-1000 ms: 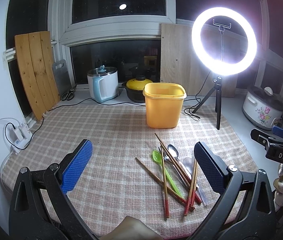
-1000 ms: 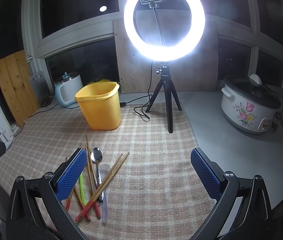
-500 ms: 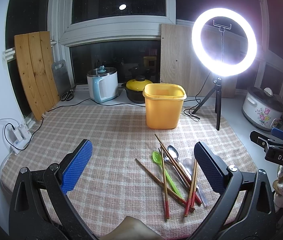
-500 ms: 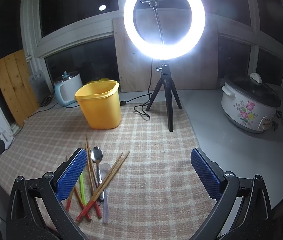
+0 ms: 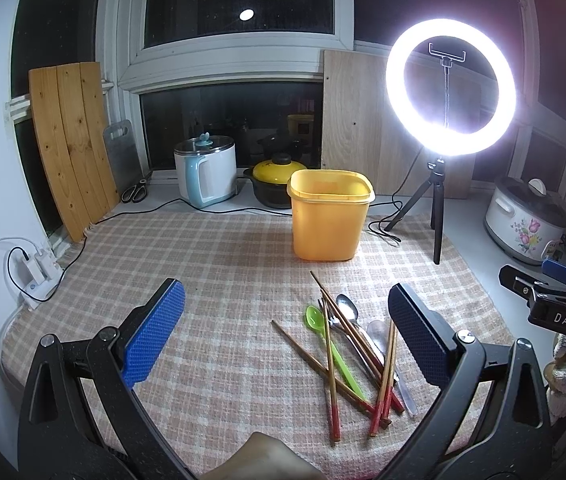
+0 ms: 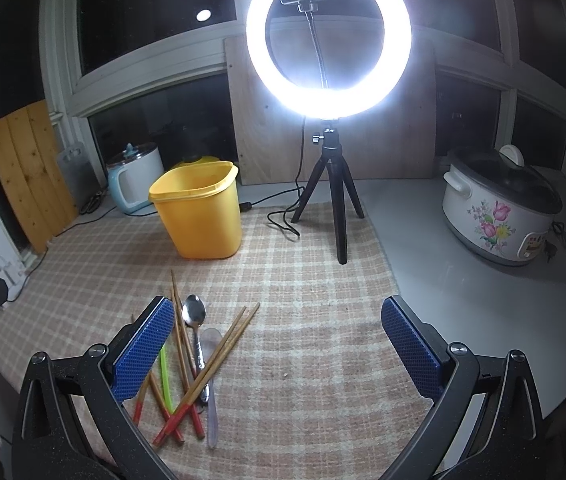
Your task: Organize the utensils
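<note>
Jaws spread wide on both grippers — right gripper (image 5: 555,312) reads "DAS" — chopsticks (image 6: 207,364) untouched.

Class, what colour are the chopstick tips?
Red, on the chopsticks; clearest in the right wrist view.

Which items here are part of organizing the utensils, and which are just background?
Job: chopsticks, green spoon, metal spoon, clear spoon, yellow bin.
Background: ring light, rice cooker, kettle, yellow-lidded pot, scissors.
</note>
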A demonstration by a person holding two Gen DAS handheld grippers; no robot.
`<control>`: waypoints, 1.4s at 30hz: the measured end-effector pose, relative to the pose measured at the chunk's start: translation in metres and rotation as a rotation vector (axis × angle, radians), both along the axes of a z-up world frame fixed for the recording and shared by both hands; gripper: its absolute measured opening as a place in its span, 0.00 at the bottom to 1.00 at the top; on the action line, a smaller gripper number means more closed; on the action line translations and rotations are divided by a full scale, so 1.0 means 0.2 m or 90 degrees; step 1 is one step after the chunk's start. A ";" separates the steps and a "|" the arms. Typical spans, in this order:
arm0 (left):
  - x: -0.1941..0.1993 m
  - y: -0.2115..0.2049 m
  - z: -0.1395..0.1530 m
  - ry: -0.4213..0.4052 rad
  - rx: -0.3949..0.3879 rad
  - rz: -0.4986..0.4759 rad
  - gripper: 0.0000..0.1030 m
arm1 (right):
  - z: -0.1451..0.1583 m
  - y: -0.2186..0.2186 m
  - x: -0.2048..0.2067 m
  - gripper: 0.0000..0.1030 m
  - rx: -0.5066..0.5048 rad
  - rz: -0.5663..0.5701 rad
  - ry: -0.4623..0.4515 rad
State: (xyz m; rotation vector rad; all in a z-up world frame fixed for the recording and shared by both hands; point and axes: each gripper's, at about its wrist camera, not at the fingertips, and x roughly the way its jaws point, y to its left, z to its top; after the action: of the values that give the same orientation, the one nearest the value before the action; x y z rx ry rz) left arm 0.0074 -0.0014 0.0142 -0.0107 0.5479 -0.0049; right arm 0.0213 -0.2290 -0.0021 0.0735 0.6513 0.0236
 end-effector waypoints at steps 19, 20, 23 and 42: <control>0.12 0.08 -0.09 0.035 -0.017 0.027 1.00 | -0.12 -0.01 0.11 0.99 0.053 0.044 0.038; 0.12 0.08 -0.09 0.037 -0.018 0.030 1.00 | -0.13 -0.02 0.12 0.99 0.061 0.048 0.044; 0.15 0.10 -0.13 0.049 -0.024 0.037 1.00 | -0.17 -0.04 0.15 0.99 0.083 0.058 0.068; 0.32 0.09 -0.48 0.254 -0.158 0.023 0.62 | -0.54 -0.21 0.41 0.65 0.286 0.150 0.297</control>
State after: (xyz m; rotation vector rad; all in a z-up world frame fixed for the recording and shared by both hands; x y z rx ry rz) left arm 0.0716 0.0164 -0.0810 -0.2689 0.9440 -0.0357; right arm 0.1038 -0.2718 -0.1093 0.4444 1.1107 0.3904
